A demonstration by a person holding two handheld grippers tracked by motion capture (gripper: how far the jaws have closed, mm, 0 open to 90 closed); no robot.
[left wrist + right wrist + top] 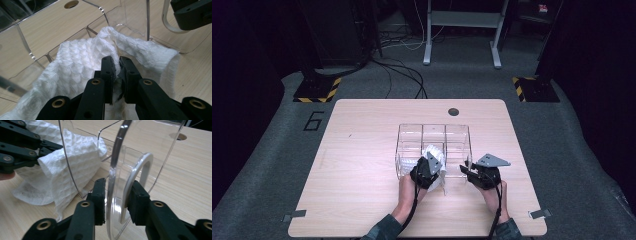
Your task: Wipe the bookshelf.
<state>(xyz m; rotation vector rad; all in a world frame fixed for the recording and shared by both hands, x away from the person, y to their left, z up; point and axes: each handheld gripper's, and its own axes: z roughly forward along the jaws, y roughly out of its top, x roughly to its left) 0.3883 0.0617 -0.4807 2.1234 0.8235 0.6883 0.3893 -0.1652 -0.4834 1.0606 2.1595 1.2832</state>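
Nearest the camera in the high view, the right gripper pinches the near wall and handle of the clear plastic divided box at the 3 o'clock end of its front side. The left gripper is closed tightly on the white waffle-weave cloth, which hangs over the box's front wall into a near compartment. I think the cloth may catch on the wall's edge and pull the light box along if the right grip slips. The right gripper view shows the curved clear handle between the jaws; from above this is too small to tell.
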